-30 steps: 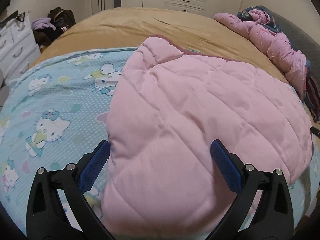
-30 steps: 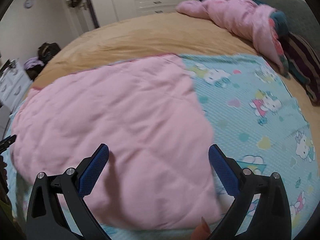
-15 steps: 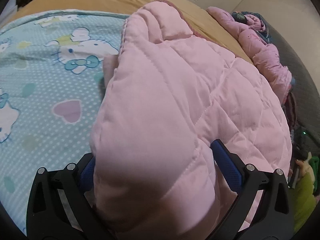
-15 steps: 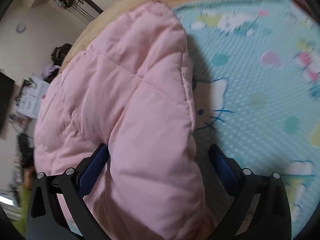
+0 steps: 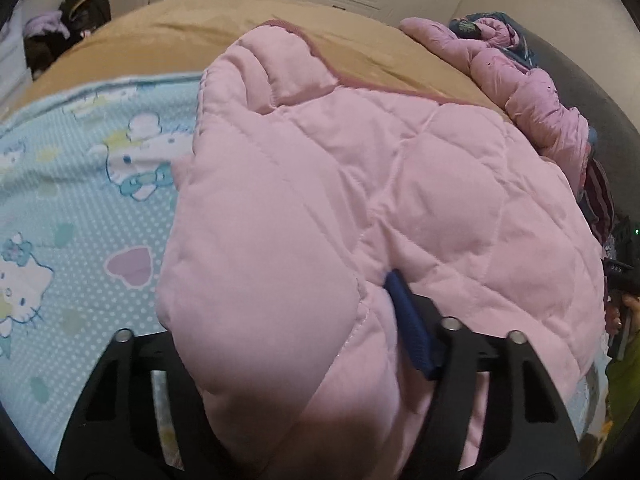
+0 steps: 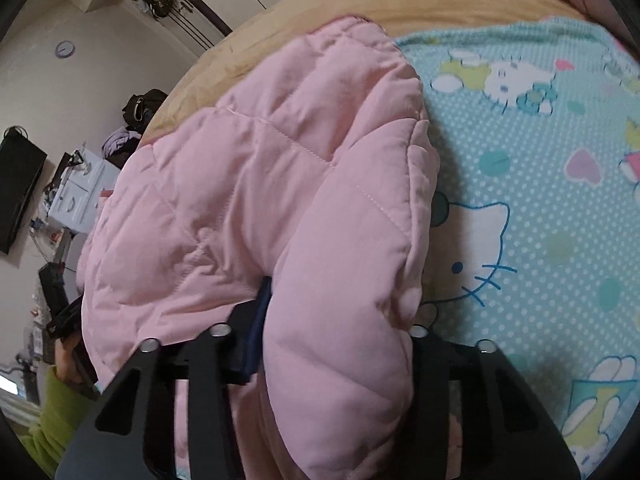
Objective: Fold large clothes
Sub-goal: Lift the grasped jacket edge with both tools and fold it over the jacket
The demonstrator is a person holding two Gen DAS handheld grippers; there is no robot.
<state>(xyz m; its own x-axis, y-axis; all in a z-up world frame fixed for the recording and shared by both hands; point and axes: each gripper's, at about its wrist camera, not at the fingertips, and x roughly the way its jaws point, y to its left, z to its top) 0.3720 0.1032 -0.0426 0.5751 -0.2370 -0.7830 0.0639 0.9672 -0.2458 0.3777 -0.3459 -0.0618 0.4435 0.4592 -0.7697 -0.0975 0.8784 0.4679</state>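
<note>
Two grippers closing on the near edge of a pink quilted garment spread on a bed.

Under everything lies the bed (image 5: 208, 28), covered in tan, with a blue cartoon-cat sheet (image 5: 72, 184) over its near part. On that sheet sits the pink quilted garment (image 5: 420, 184), its near edge bunched into thick folds. A second pink padded garment (image 5: 532, 92) is heaped at the far right edge of the bed. The left gripper (image 5: 288, 344) has its jaws closing, a puffy fold pinched between them, the right blue pad pressed into the fabric. The right gripper (image 6: 340, 344) is closing likewise on the garment's other near corner, padding bulging between its fingers.
</note>
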